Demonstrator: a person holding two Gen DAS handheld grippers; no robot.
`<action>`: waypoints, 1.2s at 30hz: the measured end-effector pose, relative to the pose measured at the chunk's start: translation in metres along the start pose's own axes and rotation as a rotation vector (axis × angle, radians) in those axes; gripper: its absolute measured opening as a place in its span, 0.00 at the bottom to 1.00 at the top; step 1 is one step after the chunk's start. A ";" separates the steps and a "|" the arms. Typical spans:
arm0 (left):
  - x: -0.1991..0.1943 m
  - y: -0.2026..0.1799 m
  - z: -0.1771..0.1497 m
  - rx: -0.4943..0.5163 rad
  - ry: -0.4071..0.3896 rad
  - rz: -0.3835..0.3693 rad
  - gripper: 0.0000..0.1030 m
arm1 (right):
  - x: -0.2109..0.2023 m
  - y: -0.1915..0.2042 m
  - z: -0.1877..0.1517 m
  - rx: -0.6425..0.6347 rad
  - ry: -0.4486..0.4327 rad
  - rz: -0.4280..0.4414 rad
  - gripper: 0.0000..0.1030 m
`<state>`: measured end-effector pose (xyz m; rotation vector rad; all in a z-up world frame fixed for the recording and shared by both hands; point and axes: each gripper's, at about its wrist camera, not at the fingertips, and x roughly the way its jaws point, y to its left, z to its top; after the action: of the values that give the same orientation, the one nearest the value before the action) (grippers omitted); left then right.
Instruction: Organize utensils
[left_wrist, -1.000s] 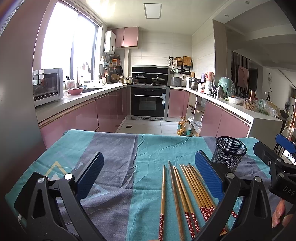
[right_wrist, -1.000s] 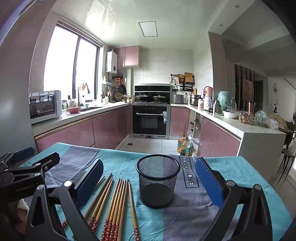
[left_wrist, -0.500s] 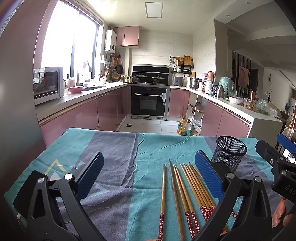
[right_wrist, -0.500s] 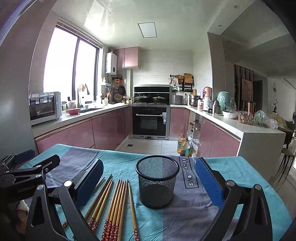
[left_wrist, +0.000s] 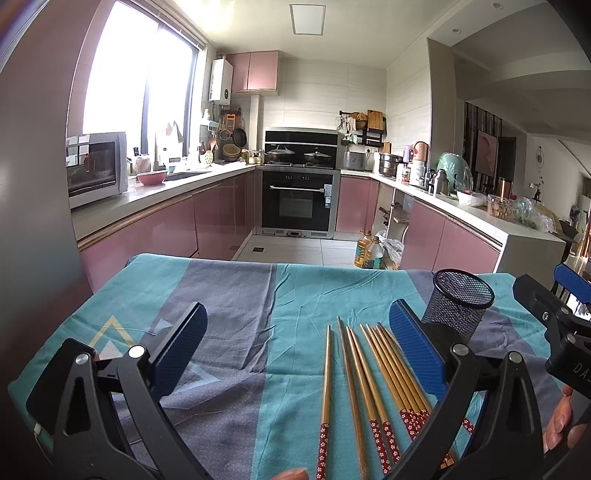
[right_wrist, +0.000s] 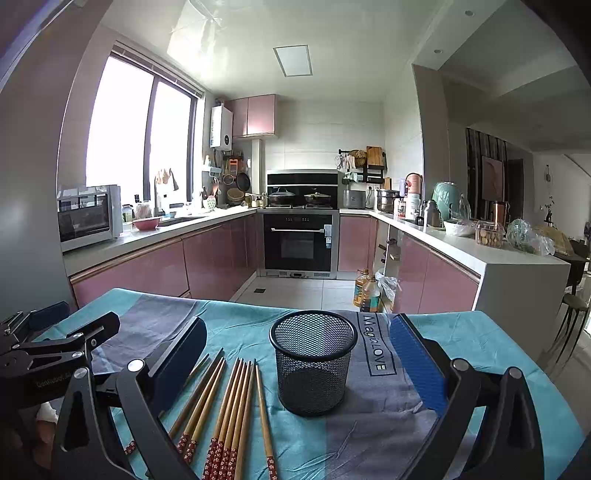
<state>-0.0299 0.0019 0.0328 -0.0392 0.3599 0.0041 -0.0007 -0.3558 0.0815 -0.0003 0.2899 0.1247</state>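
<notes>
Several wooden chopsticks (left_wrist: 373, 376) with red flowered ends lie side by side on the teal and grey tablecloth (left_wrist: 236, 295); they also show in the right wrist view (right_wrist: 229, 402). An empty black mesh cup (right_wrist: 313, 365) stands upright just right of them; it also shows in the left wrist view (left_wrist: 458, 306). My left gripper (left_wrist: 297, 345) is open and empty, above the cloth, its right finger over the chopsticks. My right gripper (right_wrist: 297, 354) is open and empty, with the cup and the chopsticks between its fingers.
The table's far edge drops to a tiled kitchen floor (left_wrist: 295, 251). Pink cabinets with counters run along both sides, with a black oven (left_wrist: 299, 203) at the back. Oil bottles (right_wrist: 365, 291) stand on the floor beyond the table. The other gripper shows at each view's edge.
Both views have shifted very slightly; the grippers stay open and the chopsticks and the cup have not moved.
</notes>
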 end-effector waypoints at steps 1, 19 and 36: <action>0.000 0.000 0.000 0.000 0.001 -0.002 0.94 | 0.000 0.000 0.000 0.000 0.001 0.001 0.93; 0.003 0.001 -0.001 0.021 0.012 -0.001 0.94 | 0.003 -0.001 -0.001 0.017 0.037 0.037 0.93; 0.040 0.007 -0.013 0.064 0.172 -0.020 0.94 | 0.041 0.006 -0.029 -0.056 0.305 0.184 0.84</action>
<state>0.0032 0.0084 0.0061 0.0204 0.5311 -0.0303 0.0290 -0.3456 0.0418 -0.0487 0.5910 0.3166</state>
